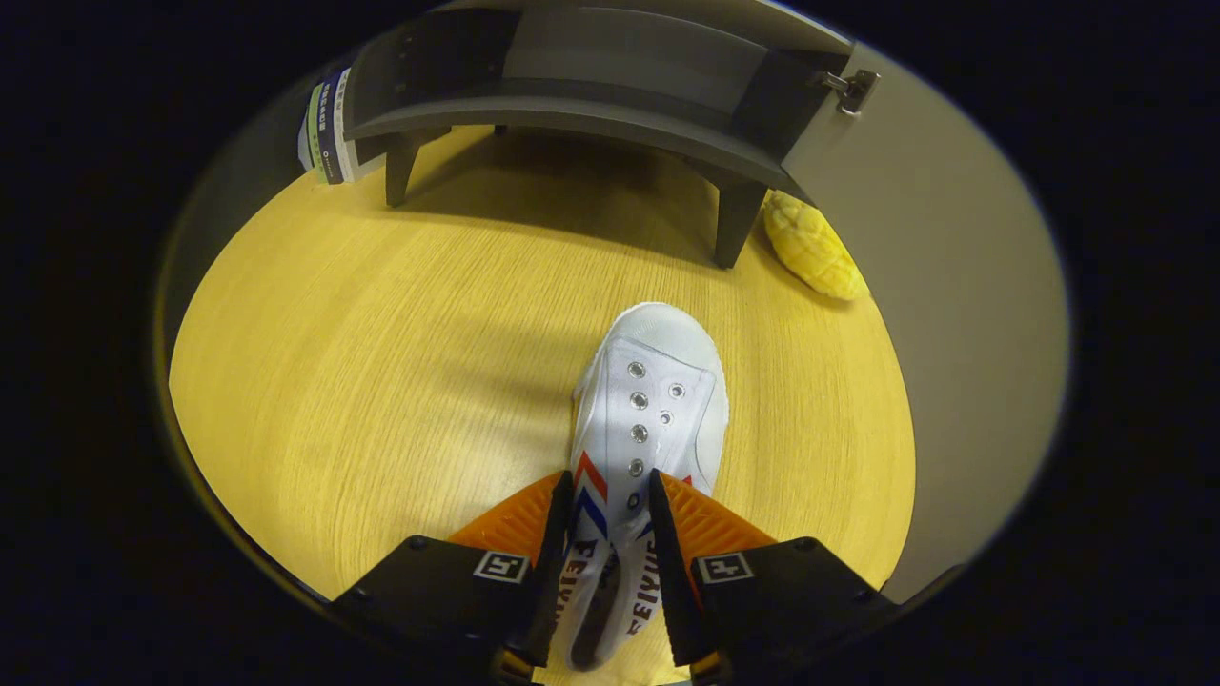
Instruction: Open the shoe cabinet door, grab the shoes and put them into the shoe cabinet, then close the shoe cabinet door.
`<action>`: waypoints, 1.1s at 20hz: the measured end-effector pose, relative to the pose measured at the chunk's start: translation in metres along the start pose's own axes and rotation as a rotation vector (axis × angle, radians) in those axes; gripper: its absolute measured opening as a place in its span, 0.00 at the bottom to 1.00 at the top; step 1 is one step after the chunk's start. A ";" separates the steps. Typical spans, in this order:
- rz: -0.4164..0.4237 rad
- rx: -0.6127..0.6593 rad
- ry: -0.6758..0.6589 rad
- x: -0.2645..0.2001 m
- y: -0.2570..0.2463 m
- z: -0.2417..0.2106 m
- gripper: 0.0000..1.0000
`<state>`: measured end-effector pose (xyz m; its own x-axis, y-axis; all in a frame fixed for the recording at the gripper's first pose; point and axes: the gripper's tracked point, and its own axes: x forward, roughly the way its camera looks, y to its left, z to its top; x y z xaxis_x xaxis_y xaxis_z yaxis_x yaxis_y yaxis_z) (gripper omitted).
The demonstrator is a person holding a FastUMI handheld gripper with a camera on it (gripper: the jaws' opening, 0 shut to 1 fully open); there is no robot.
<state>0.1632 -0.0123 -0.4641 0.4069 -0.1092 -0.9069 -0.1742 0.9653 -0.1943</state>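
Gripper view: hand-held gripper (611,500) clamped on shoe (648,419), both fingers pressing its sides at mid-body; toe points far, twd cabinet (591,105). Shoe over worktop (381,324). Cabinet at far end, on legs, door (953,286) swung open at right. Yellow object (815,250) nr right leg, beside door.

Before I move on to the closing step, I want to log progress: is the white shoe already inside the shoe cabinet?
No, the white shoe lies on the wooden table, pinched between the claw fingers, short of the open shoe cabinet.
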 end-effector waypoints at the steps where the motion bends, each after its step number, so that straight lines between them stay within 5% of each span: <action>1: 0.007 -0.011 0.010 0.000 0.000 0.001 0.49; 6: 0.016 -0.072 0.027 0.000 0.004 0.002 0.37; 7: -0.010 -0.052 0.021 0.030 0.004 -0.002 0.37; 8: -0.010 -0.057 0.024 0.005 -0.003 0.006 0.17; 12: 0.026 -0.012 0.027 -0.004 -0.003 0.003 0.02; 22: 0.048 0.026 -0.177 -0.071 0.011 0.050 0.02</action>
<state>0.1773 0.0181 -0.3832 0.5507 -0.0215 -0.8344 -0.1745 0.9746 -0.1403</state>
